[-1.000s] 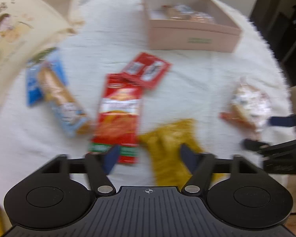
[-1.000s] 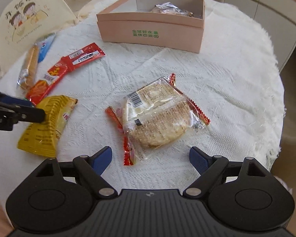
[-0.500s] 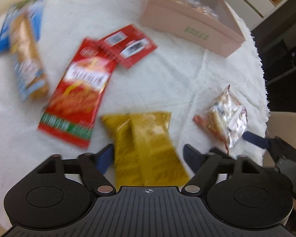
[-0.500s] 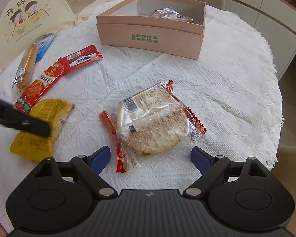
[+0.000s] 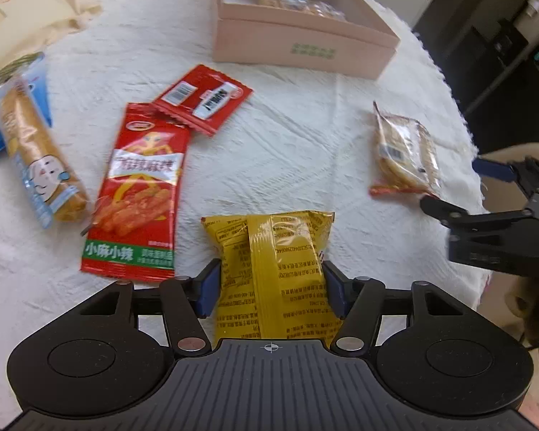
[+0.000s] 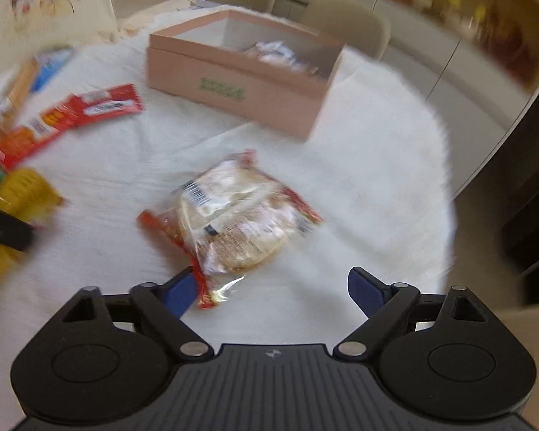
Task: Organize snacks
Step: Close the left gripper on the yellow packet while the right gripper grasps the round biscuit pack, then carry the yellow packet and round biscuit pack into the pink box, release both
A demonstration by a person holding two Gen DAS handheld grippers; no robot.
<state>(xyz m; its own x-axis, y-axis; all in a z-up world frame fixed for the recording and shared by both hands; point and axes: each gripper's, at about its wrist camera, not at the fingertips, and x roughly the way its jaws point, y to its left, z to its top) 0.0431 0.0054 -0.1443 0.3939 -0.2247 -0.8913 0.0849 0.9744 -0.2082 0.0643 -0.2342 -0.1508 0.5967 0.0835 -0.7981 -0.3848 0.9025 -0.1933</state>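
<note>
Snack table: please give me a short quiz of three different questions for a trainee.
1. True or false: the pink box already holds some snacks.
2. Which packet lies between the fingers of the left gripper: A red, B yellow, C blue?
3. Fill in: the clear cracker packet lies in front of the ____ gripper.

Key: 1 true. 2 B, the yellow packet; the jaws are closing. 3 right gripper.
</note>
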